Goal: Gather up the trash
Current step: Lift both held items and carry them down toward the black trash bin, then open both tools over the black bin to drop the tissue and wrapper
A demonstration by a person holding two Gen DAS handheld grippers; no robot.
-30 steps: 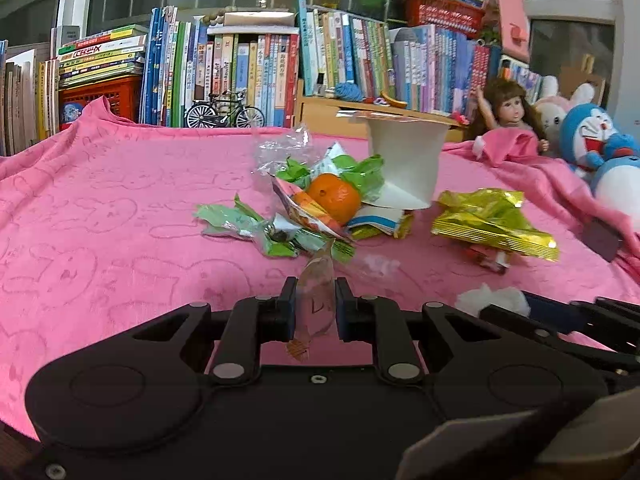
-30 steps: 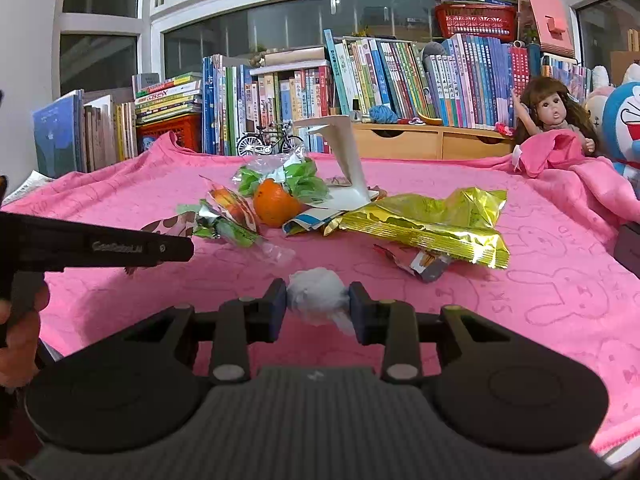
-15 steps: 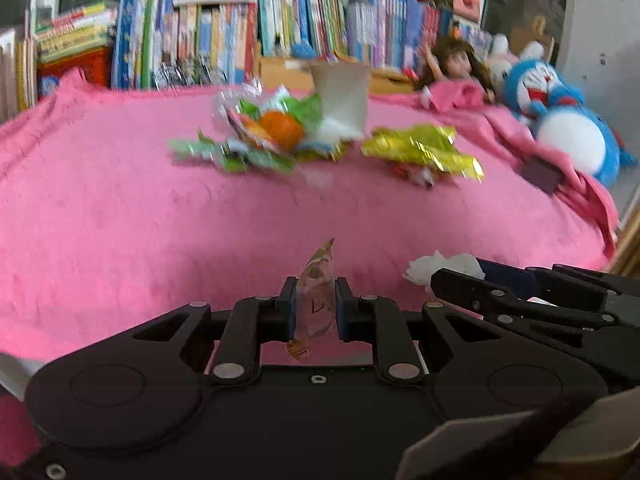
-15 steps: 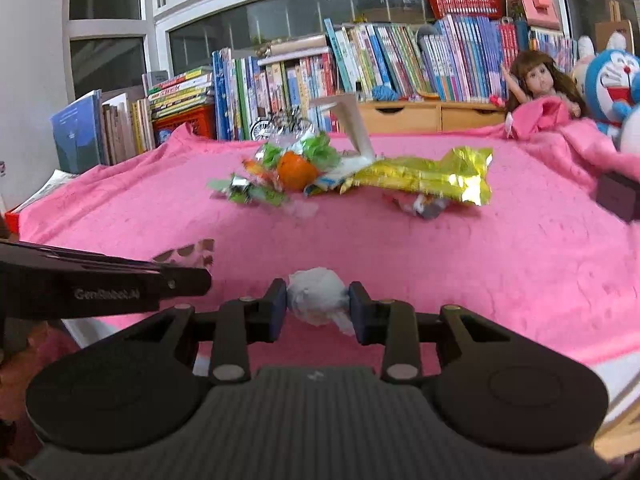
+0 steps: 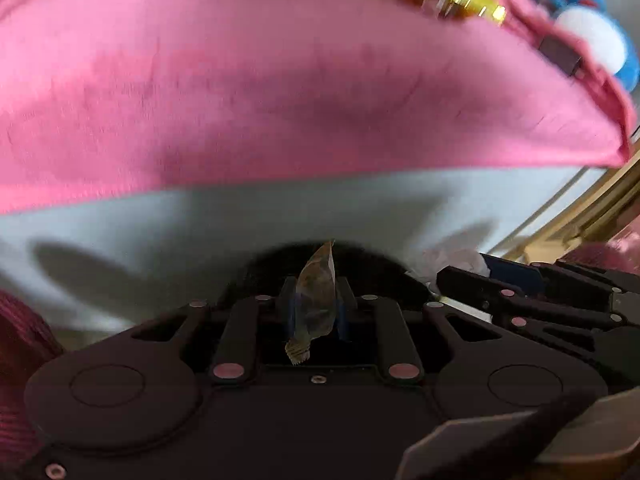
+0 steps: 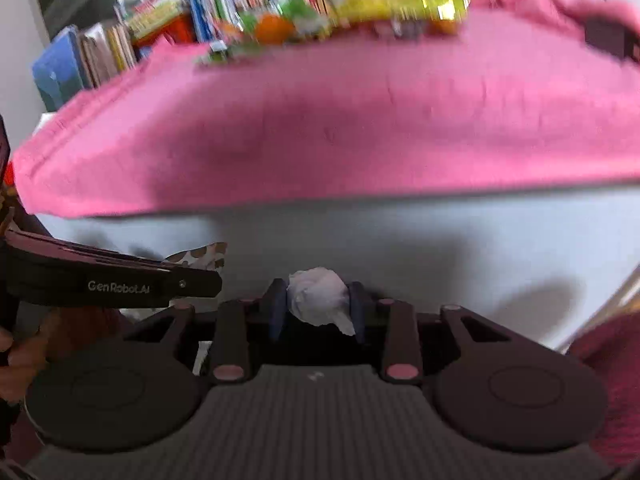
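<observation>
A pink blanket (image 6: 360,128) is being seen spread over a bed, with books blurred far behind it. A small brown wrapper (image 5: 316,300) is being pinched tight by the left gripper (image 5: 316,308), and a white tissue ball (image 6: 318,298) is being squeezed by the right gripper (image 6: 318,308), both low in front of the bed's white side (image 5: 200,232). More trash (a gold bag (image 6: 404,6), green wrappers (image 6: 300,14)) is still lying far back on the blanket, so much is probably being left to do.
</observation>
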